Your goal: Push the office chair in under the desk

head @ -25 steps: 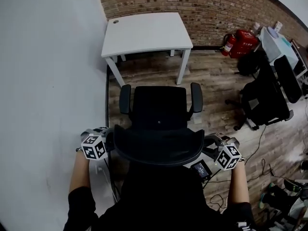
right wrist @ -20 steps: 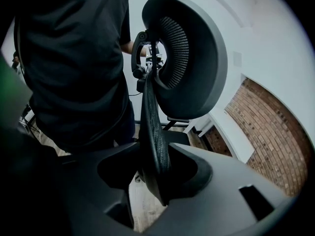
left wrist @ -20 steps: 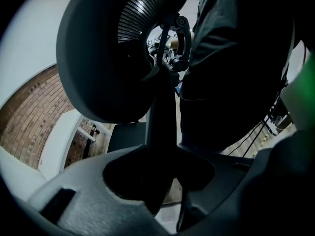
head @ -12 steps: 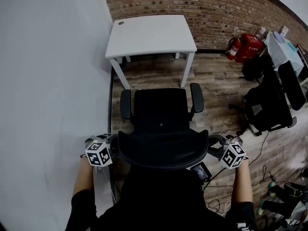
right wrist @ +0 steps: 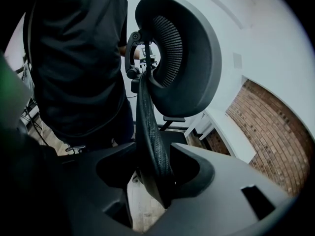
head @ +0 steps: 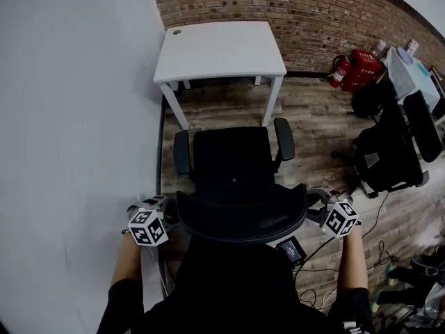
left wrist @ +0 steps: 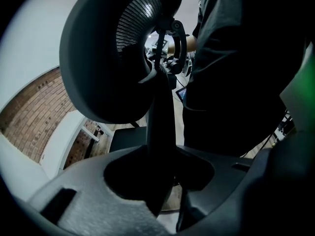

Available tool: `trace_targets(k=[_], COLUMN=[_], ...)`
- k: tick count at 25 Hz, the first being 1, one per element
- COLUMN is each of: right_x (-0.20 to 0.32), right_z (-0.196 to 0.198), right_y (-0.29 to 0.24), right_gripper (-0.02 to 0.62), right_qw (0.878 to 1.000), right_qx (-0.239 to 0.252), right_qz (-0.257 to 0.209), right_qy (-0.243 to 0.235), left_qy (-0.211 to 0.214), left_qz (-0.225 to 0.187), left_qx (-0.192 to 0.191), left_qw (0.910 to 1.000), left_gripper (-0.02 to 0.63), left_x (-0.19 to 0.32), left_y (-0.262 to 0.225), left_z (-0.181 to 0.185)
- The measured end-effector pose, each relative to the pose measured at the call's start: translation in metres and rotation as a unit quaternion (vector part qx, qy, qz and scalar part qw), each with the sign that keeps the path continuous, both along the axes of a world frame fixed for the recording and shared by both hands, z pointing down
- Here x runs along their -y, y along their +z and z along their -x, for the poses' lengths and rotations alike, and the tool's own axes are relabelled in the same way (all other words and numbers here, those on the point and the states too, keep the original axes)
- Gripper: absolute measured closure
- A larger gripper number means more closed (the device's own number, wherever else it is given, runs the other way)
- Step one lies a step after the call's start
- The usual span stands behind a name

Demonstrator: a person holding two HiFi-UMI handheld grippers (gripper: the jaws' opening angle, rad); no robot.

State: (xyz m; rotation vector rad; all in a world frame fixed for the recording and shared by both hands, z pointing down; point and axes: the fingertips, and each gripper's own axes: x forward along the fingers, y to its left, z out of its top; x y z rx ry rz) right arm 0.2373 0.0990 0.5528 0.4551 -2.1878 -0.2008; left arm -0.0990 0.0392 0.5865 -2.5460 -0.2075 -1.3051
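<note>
Worryingly, the left gripper (left wrist: pixel 162 181) pinches one rim of the black mesh-backed office chair (head: pixel 233 158) while the jaws of the right gripper (right wrist: pixel 157 176) have just been opening round the other, so pushing may slew it past the white rectangular desk (head: pixel 219 47) beyond the jaws.

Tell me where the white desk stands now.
In the head view the white desk stands at top centre, in the corner between the brick wall and the grey wall on the left, beyond the office chair.

Head view looks steeply down; both gripper views sit close against the office chair (head: pixel 233 160) (shared by all).
</note>
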Motion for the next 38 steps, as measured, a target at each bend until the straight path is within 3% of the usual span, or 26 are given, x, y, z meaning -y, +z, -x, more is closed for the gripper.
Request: trace_targets(k=[29,38], right_x=[0.090,0.121], right_z=[-0.011,-0.015], right_y=[0.002,-0.001], right_gripper=[0.370,0.364], right_qw=[0.996,0.995], right_qx=[0.028,0.025], right_qz=[-0.073,-0.076], right_qy=[0.052,0.059], left_qy=[-0.027,-0.030], left_qz=[-0.028,-0.024], left_qx=[-0.022,-0.020], left_qw=[0.9990,0.9991], left_gripper=[0.457,0.459], left_x=[0.072,0.095], left_y=[0.005,0.000], left_z=[-0.020,-0.024])
